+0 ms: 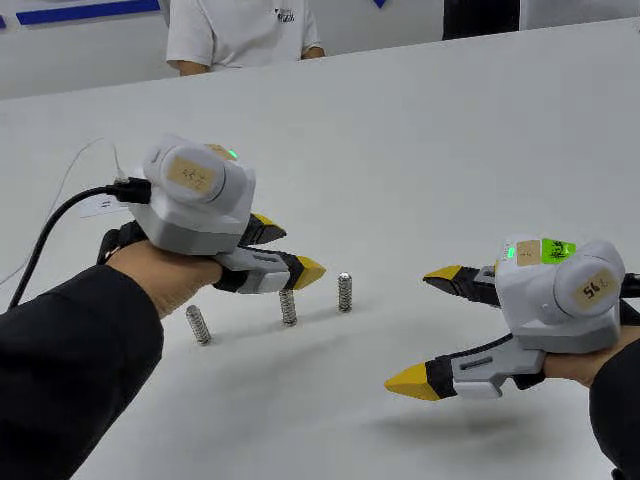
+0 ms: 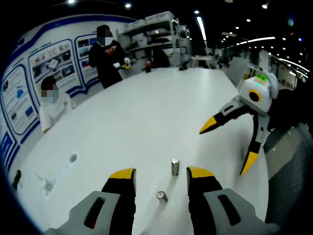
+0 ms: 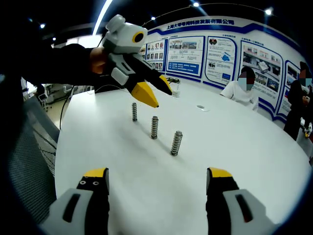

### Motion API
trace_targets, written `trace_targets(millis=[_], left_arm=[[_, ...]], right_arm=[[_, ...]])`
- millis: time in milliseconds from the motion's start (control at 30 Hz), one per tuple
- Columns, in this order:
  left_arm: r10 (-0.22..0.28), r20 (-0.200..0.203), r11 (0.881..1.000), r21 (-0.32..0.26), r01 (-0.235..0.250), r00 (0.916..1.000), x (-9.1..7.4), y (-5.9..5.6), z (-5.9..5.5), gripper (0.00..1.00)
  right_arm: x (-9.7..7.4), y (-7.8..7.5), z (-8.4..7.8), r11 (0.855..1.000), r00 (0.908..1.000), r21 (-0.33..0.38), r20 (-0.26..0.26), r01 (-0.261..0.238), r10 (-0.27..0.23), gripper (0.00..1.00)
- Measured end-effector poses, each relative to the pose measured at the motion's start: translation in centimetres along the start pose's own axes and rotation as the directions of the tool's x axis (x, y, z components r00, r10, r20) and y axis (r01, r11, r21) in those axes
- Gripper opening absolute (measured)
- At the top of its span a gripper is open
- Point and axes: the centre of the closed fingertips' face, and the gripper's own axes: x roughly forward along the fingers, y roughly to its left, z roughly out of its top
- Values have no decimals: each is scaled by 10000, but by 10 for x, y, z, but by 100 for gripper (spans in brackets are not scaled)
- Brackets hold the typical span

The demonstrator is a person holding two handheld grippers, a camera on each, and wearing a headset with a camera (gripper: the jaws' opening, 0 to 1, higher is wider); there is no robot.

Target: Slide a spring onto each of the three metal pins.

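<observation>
Closest in, the right gripper (image 1: 425, 327) is held low over the counter (image 1: 420, 140). A grey plastic shell is seen, with black jaws capped by yellow wedge tips. Those jaws are spread wide, with nothing between them.

Across from it the left gripper (image 1: 288, 247) is carried a little higher. It is built in the same grey and black, and a black cable (image 1: 50, 235) is run out of its back. Its jaws are parted too, and nothing is gripped.

Just below and beyond its tips, three coils are lined up in a row on the counter: the left spring (image 1: 198, 324), the middle spring (image 1: 288, 307) and the right spring (image 1: 345, 291). Each is wound from bright, ribbed metal wire into a slim cylinder. All three are stood on end, long axis rising from the counter, though a slight lean appears in the left spring.

In the left gripper view two of them are looked down on end-first, and round metal tops are seen between the yellow tips. Whether a pin runs up inside each coil can't be made out.

The counter is seen as smooth, matt white and broad. At its far edge a person (image 1: 243, 35) in a white T-shirt is stood. In the right gripper view, blue-framed posters (image 3: 205, 54) are hung along the wall.
</observation>
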Motion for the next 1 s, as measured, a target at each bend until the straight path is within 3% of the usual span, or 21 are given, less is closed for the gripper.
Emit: trace_targets(millis=[200, 800, 1000], left_arm=[[246, 160, 9994, -234, -242, 9996, -13, 6, -4, 43], [1010, 406, 9904, -984, -966, 9941, -48, 28, -31, 47], [1156, 375, 9872, -1150, -1106, 9926, -59, 29, -46, 48]], right_arm=[[1, 2, 0, 10000, 10000, -35, -25, -44, 44, 83], [4, 7, -2, 9998, 9997, -93, -166, -165, 164, 83], [5, 8, -3, 9997, 9995, -107, -221, -218, 215, 83]])
